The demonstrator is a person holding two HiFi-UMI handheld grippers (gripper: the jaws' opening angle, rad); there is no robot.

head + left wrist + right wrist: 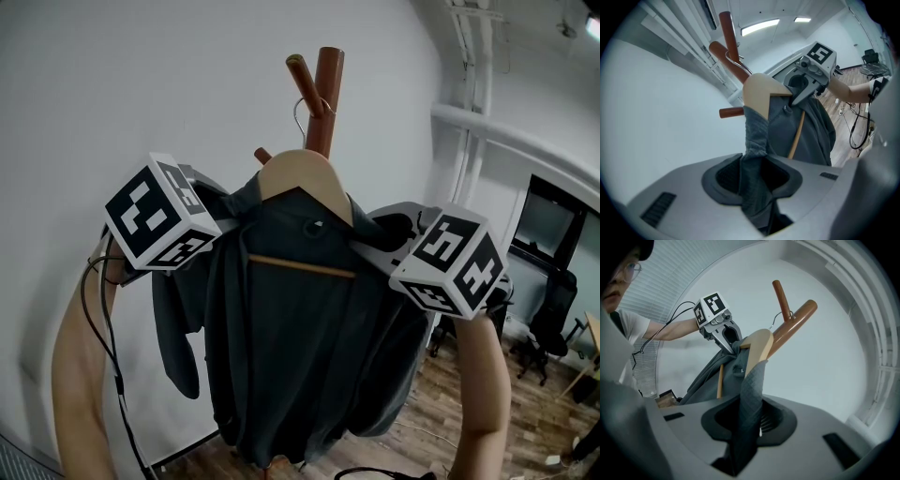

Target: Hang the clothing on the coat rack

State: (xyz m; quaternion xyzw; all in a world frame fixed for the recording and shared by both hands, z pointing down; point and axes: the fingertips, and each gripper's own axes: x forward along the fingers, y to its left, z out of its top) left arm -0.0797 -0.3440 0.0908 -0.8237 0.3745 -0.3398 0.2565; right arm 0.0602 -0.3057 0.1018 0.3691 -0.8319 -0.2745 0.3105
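A dark grey garment (300, 356) hangs on a pale wooden hanger (300, 173). The hanger's wire hook (301, 117) lies over an upper peg (302, 77) of the brown coat rack (328, 89), close to the pole. At the garment's left shoulder my left gripper (227, 202) is shut on a fold of the cloth (754, 154), which runs up between its jaws. My right gripper (377, 234) is shut on the right shoulder's cloth (750, 394) in the same way. Each gripper shows in the other's view: the right gripper (797, 96), the left gripper (729, 344).
A plain white wall stands right behind the rack. A lower peg (262, 155) juts out beside the hanger. White pipes (487, 131) run at the right, above a wooden floor with office chairs (553, 323). A black cable (103, 356) hangs along the left forearm.
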